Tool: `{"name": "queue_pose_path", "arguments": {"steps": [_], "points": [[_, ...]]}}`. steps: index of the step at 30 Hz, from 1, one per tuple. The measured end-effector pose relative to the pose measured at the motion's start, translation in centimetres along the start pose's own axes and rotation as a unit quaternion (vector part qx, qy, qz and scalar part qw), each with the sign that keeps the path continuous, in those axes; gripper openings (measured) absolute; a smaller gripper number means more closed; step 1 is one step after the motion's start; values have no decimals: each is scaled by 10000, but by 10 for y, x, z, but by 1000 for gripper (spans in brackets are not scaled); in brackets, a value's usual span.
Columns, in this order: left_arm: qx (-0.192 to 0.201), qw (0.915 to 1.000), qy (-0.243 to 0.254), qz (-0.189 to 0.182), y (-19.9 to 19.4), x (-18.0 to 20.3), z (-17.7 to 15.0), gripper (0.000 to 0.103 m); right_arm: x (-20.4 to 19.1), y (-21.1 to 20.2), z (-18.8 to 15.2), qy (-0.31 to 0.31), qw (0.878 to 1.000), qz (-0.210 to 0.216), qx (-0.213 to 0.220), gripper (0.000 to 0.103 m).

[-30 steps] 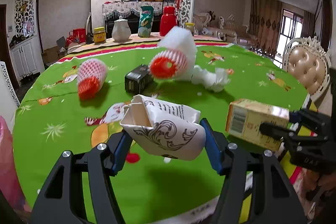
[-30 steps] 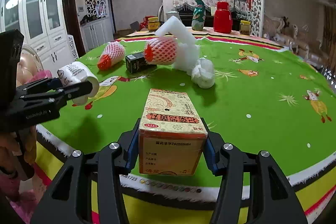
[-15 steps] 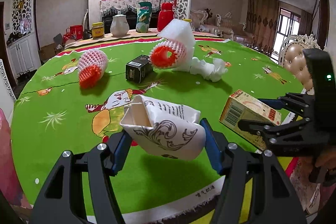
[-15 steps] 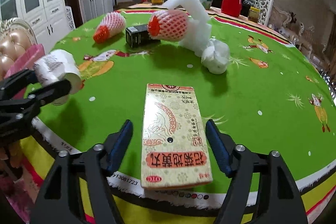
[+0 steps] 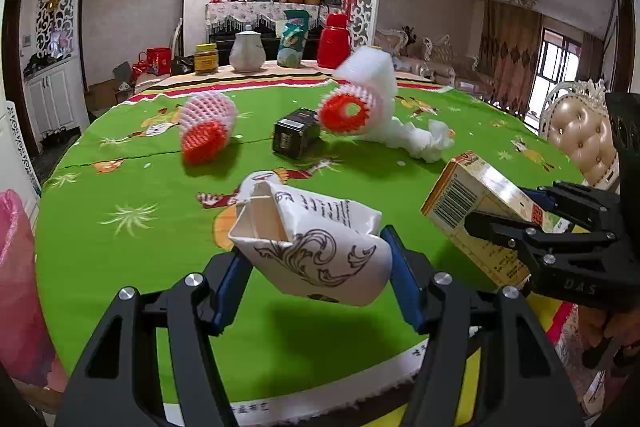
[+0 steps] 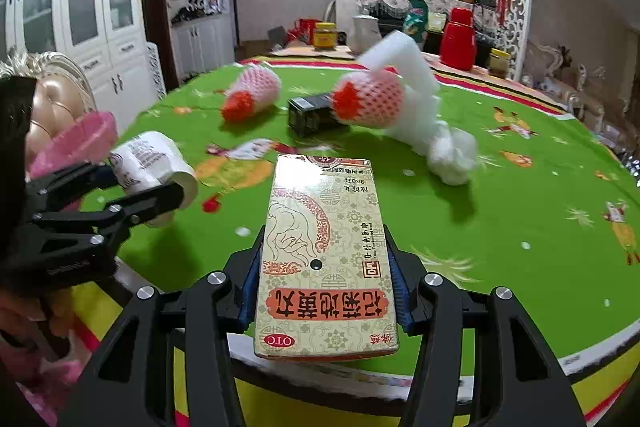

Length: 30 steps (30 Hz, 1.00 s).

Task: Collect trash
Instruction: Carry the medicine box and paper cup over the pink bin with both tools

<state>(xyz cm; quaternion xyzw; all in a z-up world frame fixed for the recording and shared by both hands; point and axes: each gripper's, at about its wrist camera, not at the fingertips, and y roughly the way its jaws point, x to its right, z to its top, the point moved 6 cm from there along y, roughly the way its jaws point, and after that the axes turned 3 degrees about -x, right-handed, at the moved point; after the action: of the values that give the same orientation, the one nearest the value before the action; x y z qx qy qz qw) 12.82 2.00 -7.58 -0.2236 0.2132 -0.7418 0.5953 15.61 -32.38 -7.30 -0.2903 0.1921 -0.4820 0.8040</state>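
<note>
My left gripper (image 5: 316, 263) is shut on a crumpled white paper cup (image 5: 316, 247) with black scrollwork, held above the near edge of the green table (image 5: 120, 247). It also shows in the right wrist view (image 6: 152, 167). My right gripper (image 6: 324, 267) is shut on a yellow medicine box (image 6: 326, 251), held tilted over the table's edge; the box shows at the right of the left wrist view (image 5: 476, 211). Still on the table are two red-and-white foam fruit nets (image 5: 206, 127) (image 5: 350, 107), a small black box (image 5: 296, 133), white foam (image 5: 370, 71) and a crumpled tissue (image 5: 428, 145).
A pink trash bag (image 5: 16, 267) hangs at the table's left edge, also in the right wrist view (image 6: 80, 139). Jars, a white teapot (image 5: 248, 53), a green bag and a red thermos (image 5: 334, 41) stand at the far side. A padded chair (image 5: 580, 135) stands at the right.
Both grippers have pulled back toward the table's near edge with their loads. The medicine box has tipped from end-on to lying lengthwise between my right fingers, and the jaws closed in on it again.
</note>
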Motion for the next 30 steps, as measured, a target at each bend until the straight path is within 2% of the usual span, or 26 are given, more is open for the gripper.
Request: {"name": "queue_pose_path", "arguments": {"steps": [10, 18, 23, 30], "points": [[274, 9992, -266, 118, -34, -39, 0, 61, -46, -7, 21, -230, 9987, 258, 362, 51], [576, 9960, -557, 388, -69, -87, -1, 61, -90, -1, 38, -417, 9962, 594, 477, 51], [744, 9929, -673, 641, -95, -116, -3, 61, -126, 4, 51, -694, 9929, 826, 498, 51], [876, 9847, -952, 1165, -139, -178, -12, 61, -195, 14, 77, -1081, 9825, 1391, 605, 51]]}}
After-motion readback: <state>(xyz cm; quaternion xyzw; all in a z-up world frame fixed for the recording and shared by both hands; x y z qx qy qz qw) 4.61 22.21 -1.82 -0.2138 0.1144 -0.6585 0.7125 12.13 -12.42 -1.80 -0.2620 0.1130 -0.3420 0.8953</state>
